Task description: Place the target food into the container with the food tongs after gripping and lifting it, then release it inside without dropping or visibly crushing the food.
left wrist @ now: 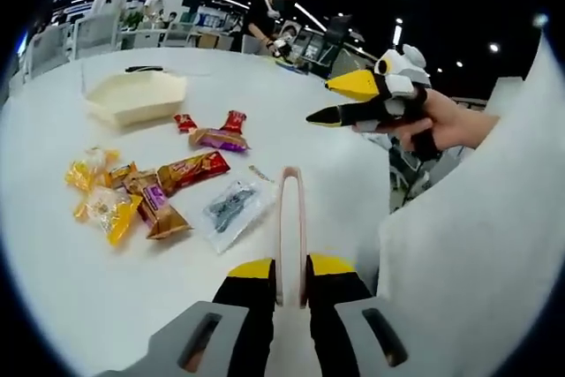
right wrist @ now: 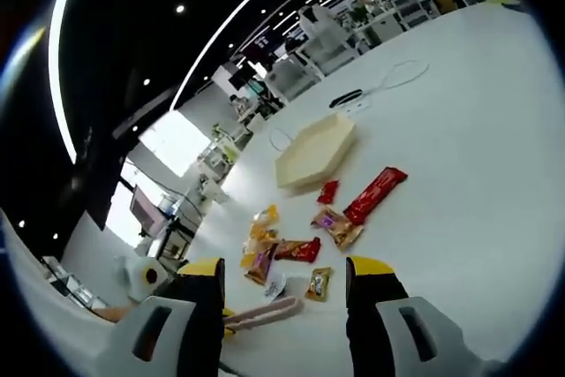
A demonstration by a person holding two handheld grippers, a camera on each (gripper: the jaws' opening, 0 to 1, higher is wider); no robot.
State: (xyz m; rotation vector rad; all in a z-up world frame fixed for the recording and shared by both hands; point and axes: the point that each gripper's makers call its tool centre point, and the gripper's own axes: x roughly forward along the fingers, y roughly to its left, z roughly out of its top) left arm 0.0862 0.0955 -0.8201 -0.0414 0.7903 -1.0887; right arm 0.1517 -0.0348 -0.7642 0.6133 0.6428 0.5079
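My left gripper [left wrist: 291,264] is shut on pale food tongs [left wrist: 290,218], whose arms lie close together with their tips just right of a clear packet [left wrist: 231,205]. Several wrapped snacks lie on the white table: a red bar [left wrist: 192,169], a purple one [left wrist: 219,139] and yellow packets [left wrist: 110,209]. The cream container [left wrist: 137,94] sits beyond them with nothing in it. My right gripper [left wrist: 340,101], held by a hand, hovers at the right, away from the tongs. In the right gripper view, the right gripper [right wrist: 286,265] stands open, with the tongs [right wrist: 265,313], snacks [right wrist: 375,193] and container [right wrist: 313,154] ahead.
A white table [left wrist: 53,289] carries everything. A black item with a white cable [right wrist: 349,97] lies beyond the container. Chairs, desks and a person [left wrist: 269,19] stand in the background. A white sleeve [left wrist: 494,245] takes up the right side of the left gripper view.
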